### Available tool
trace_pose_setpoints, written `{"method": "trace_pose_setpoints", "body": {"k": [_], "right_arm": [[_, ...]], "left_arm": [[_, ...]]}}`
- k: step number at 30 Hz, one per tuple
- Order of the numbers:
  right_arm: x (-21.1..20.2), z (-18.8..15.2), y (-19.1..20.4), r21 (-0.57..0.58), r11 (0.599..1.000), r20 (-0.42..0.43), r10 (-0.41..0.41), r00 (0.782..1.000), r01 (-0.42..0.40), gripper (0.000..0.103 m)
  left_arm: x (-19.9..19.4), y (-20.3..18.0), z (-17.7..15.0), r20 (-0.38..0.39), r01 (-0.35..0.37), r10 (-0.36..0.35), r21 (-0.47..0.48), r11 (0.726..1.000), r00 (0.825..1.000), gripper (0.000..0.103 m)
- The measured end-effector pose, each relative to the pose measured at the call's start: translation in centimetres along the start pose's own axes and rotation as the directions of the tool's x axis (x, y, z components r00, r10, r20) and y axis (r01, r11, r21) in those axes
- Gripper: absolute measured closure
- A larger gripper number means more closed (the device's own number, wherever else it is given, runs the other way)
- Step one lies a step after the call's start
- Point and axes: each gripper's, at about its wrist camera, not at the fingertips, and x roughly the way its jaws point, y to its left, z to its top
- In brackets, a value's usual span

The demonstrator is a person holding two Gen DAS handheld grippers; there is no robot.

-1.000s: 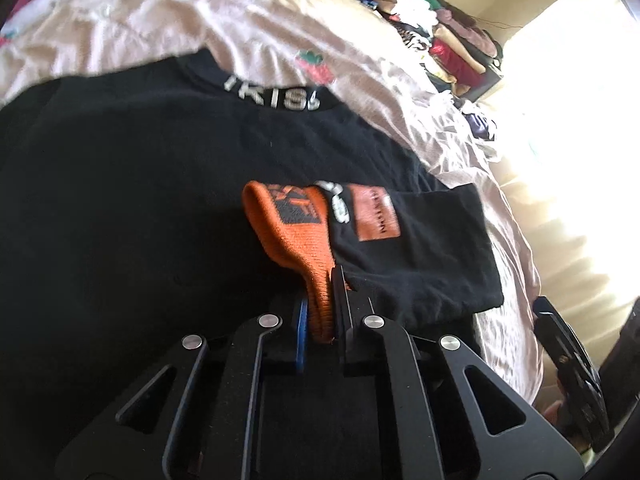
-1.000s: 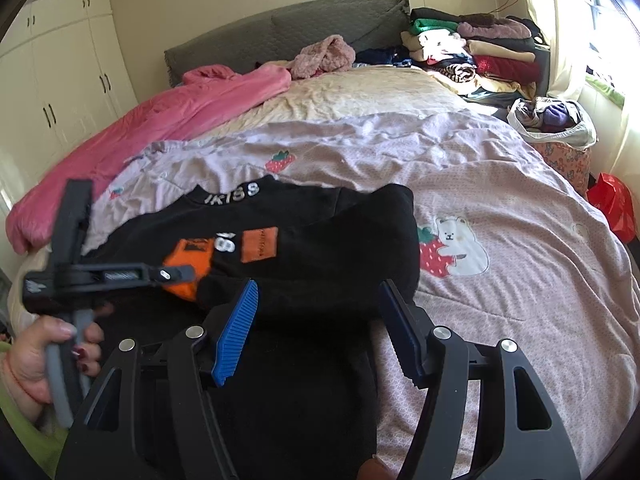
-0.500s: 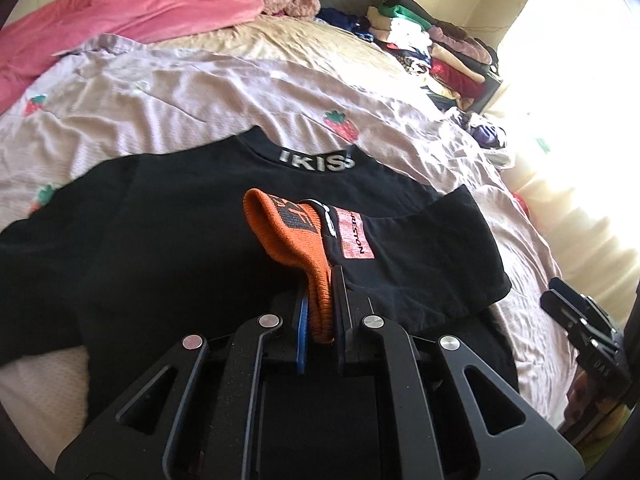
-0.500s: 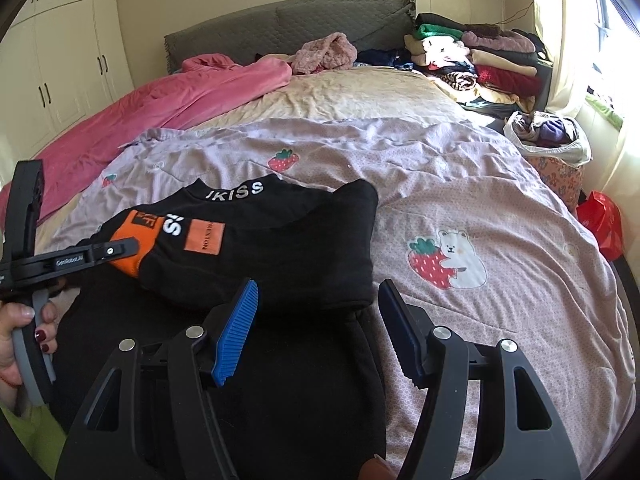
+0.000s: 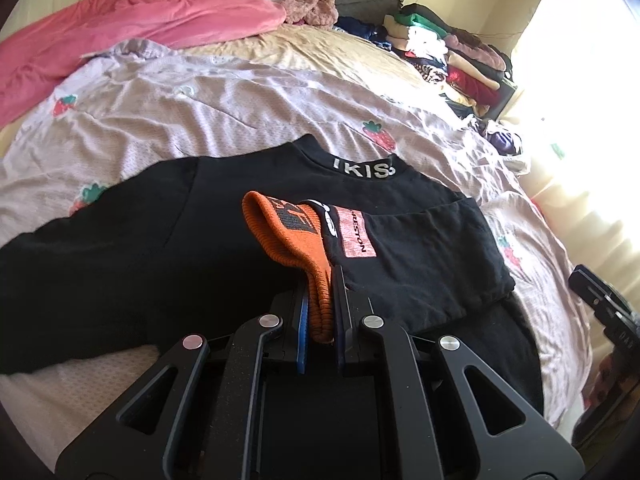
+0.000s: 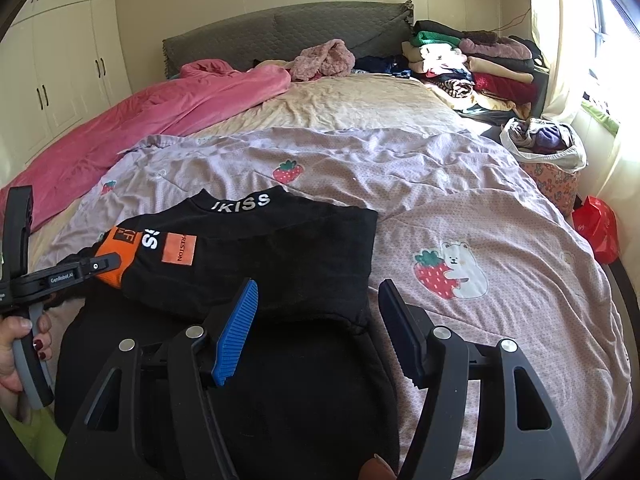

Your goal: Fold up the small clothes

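Observation:
A black sweatshirt with white lettering on its collar lies on the bed; it also shows in the right wrist view. Its right sleeve is folded across the chest. My left gripper is shut on the sleeve's orange cuff and holds it over the left part of the chest; that gripper shows in the right wrist view at the cuff. My right gripper is open and empty, just above the shirt's lower right part, touching nothing.
The lilac strawberry-print quilt covers the bed. A pink blanket lies at the left. Stacked folded clothes sit at the far right by the headboard. A basket of laundry and a red bag stand beside the bed.
My left gripper has carried the orange cuff leftward across the chest, folding the sleeve and shoulder over. My right gripper stayed open over the lower right part.

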Motion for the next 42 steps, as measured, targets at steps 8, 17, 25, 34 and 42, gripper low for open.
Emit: {"method": "trace_pose_setpoints", "body": {"k": [8, 17, 25, 34, 42], "right_arm": [[-0.3, 0.2, 0.5, 0.004, 1.000, 0.008, 0.000, 1.000, 0.000, 0.042], [2.0, 0.5, -1.5, 0.036, 0.996, -0.041, -0.082, 0.996, 0.083, 0.042], [6.9, 1.2, -0.7, 0.015, 0.998, -0.114, -0.061, 0.992, 0.063, 0.041], [14.7, 0.8, -1.9, 0.112, 0.992, -0.242, -0.030, 0.970, 0.058, 0.041], [13.5, 0.9, -4.6, 0.146, 0.989, -0.177, 0.057, 0.983, -0.031, 0.090]], "left_arm": [[-0.8, 2.4, 0.2, 0.011, -0.036, 0.037, -0.045, 0.998, 0.999, 0.099], [-0.3, 3.9, 0.2, 0.003, -0.057, 0.057, -0.035, 0.998, 0.998, 0.099], [0.3, 4.1, -0.6, -0.015, -0.054, 0.054, -0.013, 0.998, 0.998, 0.099], [0.2, 3.2, -0.7, 0.000, -0.045, 0.045, 0.012, 0.999, 0.999, 0.099], [-0.3, 1.8, -0.2, 0.032, -0.006, 0.005, 0.037, 0.999, 0.999, 0.099]]}}
